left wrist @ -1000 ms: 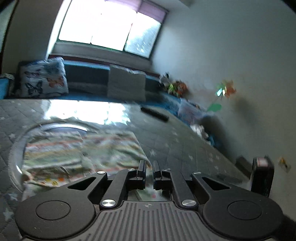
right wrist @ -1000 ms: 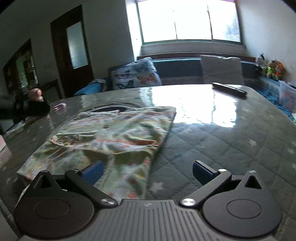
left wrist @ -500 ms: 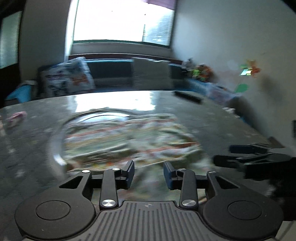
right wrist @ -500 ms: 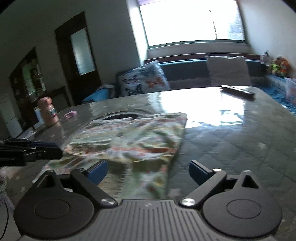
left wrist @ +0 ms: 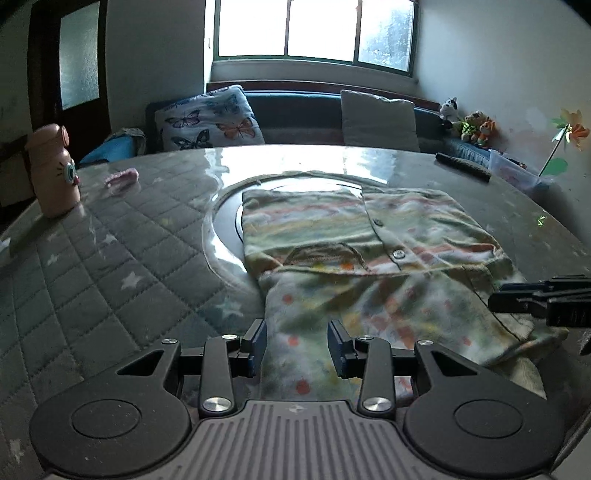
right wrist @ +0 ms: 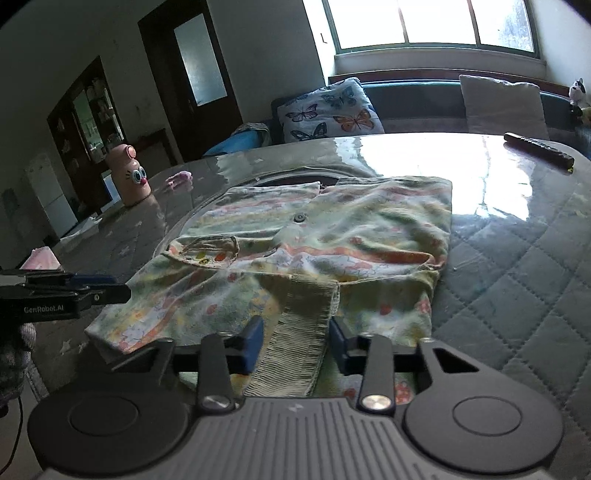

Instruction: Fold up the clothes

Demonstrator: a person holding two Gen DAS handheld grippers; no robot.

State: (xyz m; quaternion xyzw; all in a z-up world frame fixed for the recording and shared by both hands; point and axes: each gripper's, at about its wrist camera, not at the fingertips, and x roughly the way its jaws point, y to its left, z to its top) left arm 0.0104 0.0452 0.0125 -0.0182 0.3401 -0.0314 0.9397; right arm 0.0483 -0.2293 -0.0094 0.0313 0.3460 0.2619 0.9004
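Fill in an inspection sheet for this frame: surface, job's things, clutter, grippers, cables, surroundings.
Surface: quilted star-print table cover under glossy film.
Job's things: patterned garment, partly folded, ribbed cuff nearest the camera.
Clutter: pink bottle, small pink item, remote.
Grippers: left gripper part open over the near fabric edge; right gripper has just been closing, cuff between its jaws, contact unclear.
Cables: thin cord at the left edge.
Surroundings: window, butterfly cushion, door.

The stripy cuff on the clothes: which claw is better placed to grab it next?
The right claw. Its jaws have just been closing and the stripy cuff lies between them. The left claw sits over the near left edge of the clothes, away from the cuff.
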